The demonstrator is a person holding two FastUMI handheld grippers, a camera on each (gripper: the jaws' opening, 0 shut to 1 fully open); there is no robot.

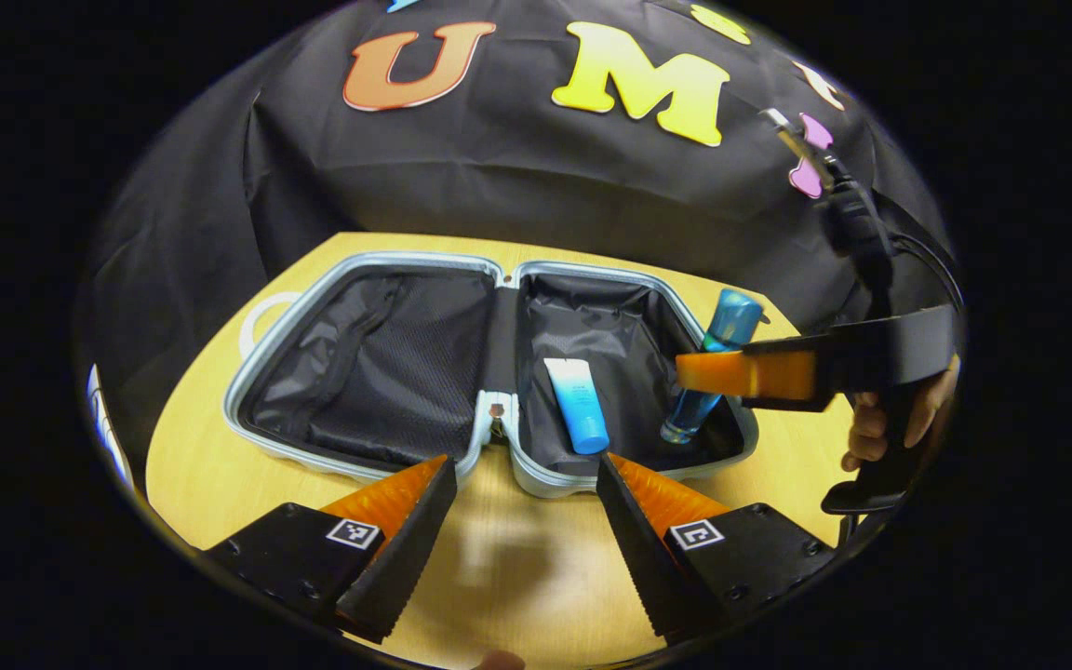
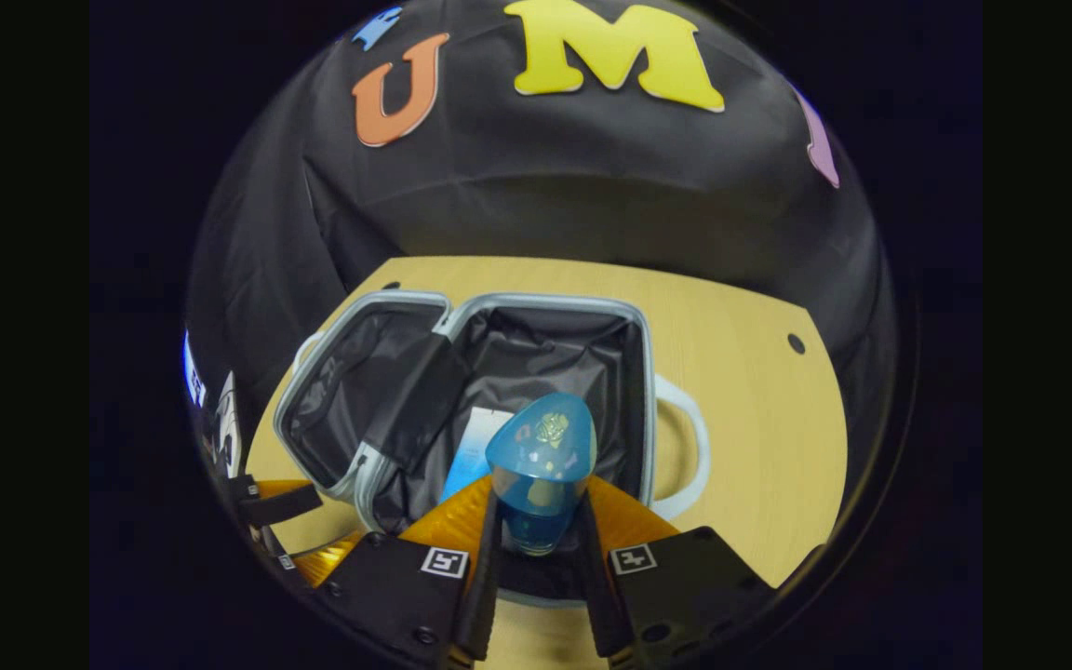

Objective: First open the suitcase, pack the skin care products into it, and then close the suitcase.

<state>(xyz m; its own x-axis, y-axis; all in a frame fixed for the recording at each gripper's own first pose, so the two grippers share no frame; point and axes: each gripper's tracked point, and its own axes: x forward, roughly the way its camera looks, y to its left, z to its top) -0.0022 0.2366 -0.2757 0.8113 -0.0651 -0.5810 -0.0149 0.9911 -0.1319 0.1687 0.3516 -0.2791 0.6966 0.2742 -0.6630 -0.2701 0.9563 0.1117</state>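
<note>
- The blue bottle [image 2: 541, 465] stands tilted in the right half of the open suitcase [image 1: 536, 484], held between the right gripper's [image 2: 536, 549] 2 fingers; it looks rigid, smooth and likely slippery, so a grip on the body below the cap seems safest.
- A blue-and-white tube [image 1: 578, 405], probably soft and light, lies beside it.
- The left gripper [image 1: 527, 507] hangs wide open and empty over the table [image 1: 517, 568].

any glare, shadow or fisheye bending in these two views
Left gripper view: the table edge bows with fisheye curve, and a pale glare patch lies between the left gripper fingers. Right gripper view: the blue bottle cap looms large, with reflections on its top.
</note>
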